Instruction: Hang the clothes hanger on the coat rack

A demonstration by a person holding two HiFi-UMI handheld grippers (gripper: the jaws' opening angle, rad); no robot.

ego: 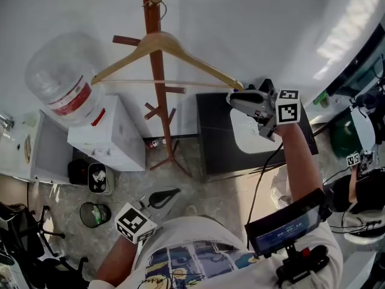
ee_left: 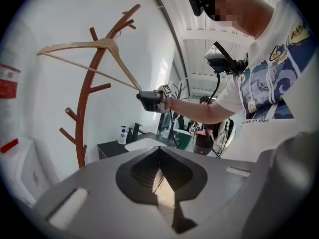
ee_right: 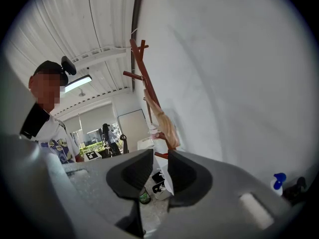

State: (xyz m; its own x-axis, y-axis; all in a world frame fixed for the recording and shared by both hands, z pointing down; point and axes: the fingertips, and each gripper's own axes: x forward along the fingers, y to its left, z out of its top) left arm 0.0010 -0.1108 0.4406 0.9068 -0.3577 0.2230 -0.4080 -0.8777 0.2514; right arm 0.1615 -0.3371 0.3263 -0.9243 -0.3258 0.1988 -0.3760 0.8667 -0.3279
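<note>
One pale wooden hanger point(ego: 180, 49) hangs on the red-brown coat rack point(ego: 151, 17). My right hand-held gripper point(ego: 234, 99) is released, seemingly just beside its tip. Left hand-held gripper point(ego: 171, 194) clenched, empty.

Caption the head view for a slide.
Open right gripper at one end of pale wooden clothes hanger on reddish-brown coat rack.

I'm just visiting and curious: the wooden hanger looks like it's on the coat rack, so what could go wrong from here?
1. The right claw is open but right beside the end of the light wooden clothes hanger; pulling back carelessly could snag it and tug it off the reddish-brown wooden coat rack.
2. How it hooks onto the rack is hard to see; if shallow, a swing might drop it onto the clear water bottle nearby.
</note>
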